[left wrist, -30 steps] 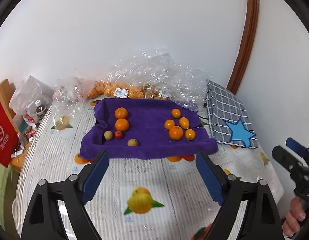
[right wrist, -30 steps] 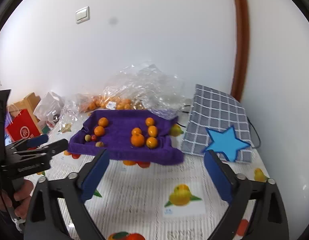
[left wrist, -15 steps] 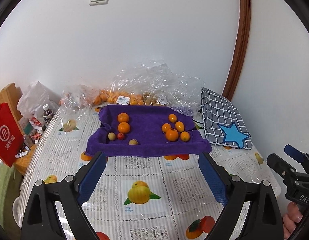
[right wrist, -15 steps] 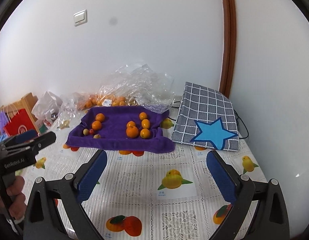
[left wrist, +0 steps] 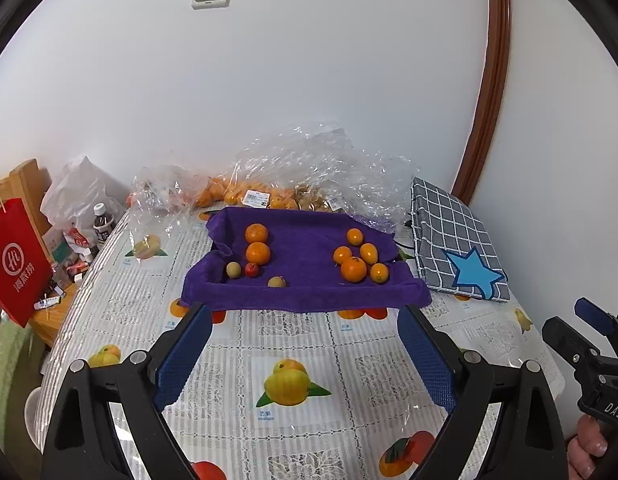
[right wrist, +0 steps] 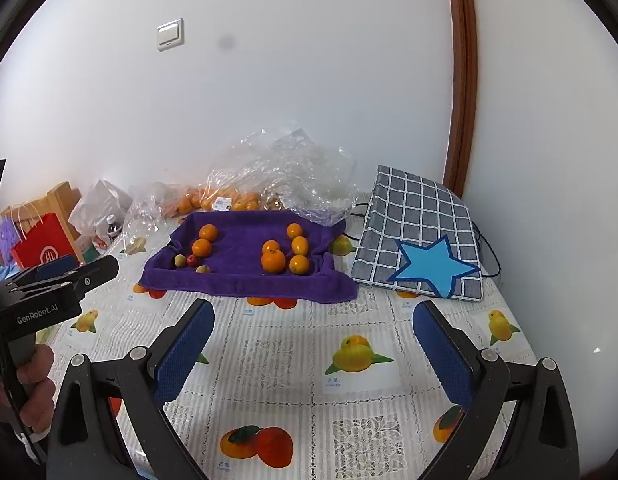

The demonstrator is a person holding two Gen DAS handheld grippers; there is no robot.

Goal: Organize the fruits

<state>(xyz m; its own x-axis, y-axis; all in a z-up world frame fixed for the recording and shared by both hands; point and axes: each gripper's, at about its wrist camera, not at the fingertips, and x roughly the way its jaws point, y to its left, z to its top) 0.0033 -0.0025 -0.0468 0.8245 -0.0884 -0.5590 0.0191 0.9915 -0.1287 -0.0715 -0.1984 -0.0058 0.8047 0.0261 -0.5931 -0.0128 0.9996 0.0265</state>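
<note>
A purple towel-lined tray (left wrist: pixel 301 298) (right wrist: pixel 245 282) sits mid-table. On its left lie two oranges (left wrist: pixel 257 252) (right wrist: pixel 201 247), a yellow-green fruit (left wrist: pixel 233 269), a small red fruit (left wrist: pixel 252 269) and a tan fruit (left wrist: pixel 276 281). On its right is a cluster of several oranges and kumquats (left wrist: pixel 353 269) (right wrist: pixel 273 261). My left gripper (left wrist: pixel 305 354) is open and empty, well short of the tray. My right gripper (right wrist: pixel 313 346) is open and empty, also short of the tray.
Clear plastic bags of oranges (left wrist: pixel 245 196) lie behind the tray by the wall. A grey checked cushion with a blue star (left wrist: pixel 457 248) (right wrist: pixel 421 240) lies right. A red paper bag (left wrist: pixel 17 256), a bottle (left wrist: pixel 103 224) and clutter stand left. The tablecloth (left wrist: pixel 293 384) has printed fruit.
Both grippers have pulled back and risen from the tray, which now looks smaller and farther. Both stay open and empty. The fruit has not moved.
</note>
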